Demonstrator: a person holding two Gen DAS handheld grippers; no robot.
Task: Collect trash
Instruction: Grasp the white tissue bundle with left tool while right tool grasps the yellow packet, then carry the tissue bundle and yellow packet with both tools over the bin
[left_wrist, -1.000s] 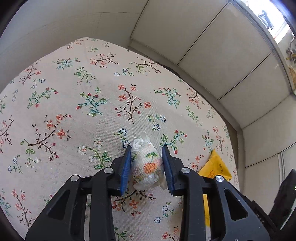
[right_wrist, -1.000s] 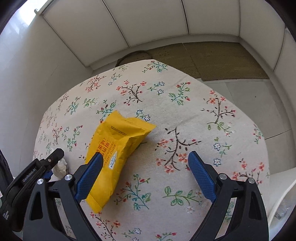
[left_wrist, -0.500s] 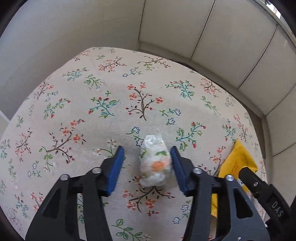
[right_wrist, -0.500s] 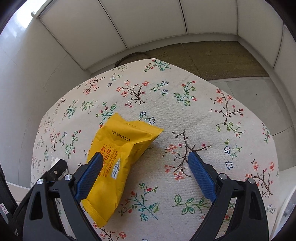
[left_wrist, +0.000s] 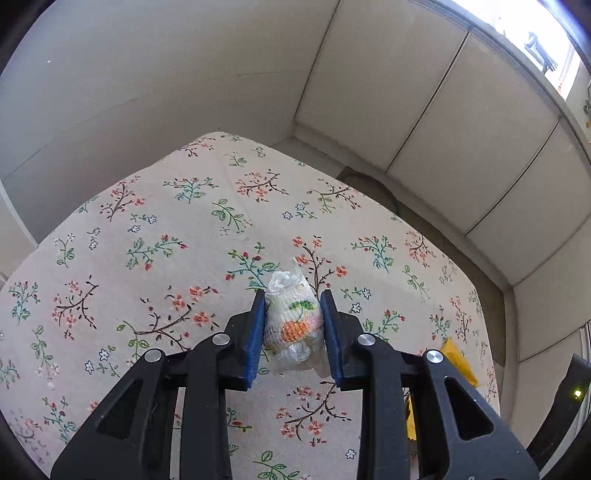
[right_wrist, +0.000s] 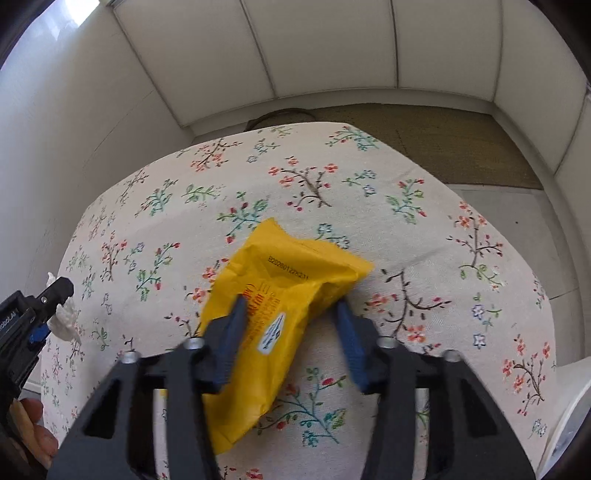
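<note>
1. White panelled walls on all sides, a brown mat on the floor beyond, and a table under a floral tablecloth (left_wrist: 155, 266) filling the middle of both views.
2. Left gripper (left_wrist: 293, 328) narrow and closing, blue pads pressed on both sides of a crumpled printed tissue wad (left_wrist: 293, 325); wad apparently lifted just clear of the cloth, though hard to say for certain.
3. Right gripper (right_wrist: 290, 332) closing around a yellow snack packet (right_wrist: 280, 295) lying flat on the cloth; left pad over the packet's face, right pad just beside its edge; motion blur, so firm contact not confirmed.
4. Likely risks:
   - Packet slick and half empty, so liable to buckle or squirt out sideways under the squeeze.
   - Left pad landing on top of the film rather than at its edge, so possibly pinning instead of gripping.
   - Tablecloth pinched together with the packet and dragged on lifting.
   - Wad soft and loose, with tails hanging below the pads; a shred could tear off.
5. Only in the left wrist view: the orange print on the wad, the grip itself, a bright window top right, only a corner of the packet.
6. Only in the right wrist view: the packet's printed code and white label, the left gripper from the side at the far left edge, fingers of a hand (right_wrist: 35, 432) in the bottom left corner.
</note>
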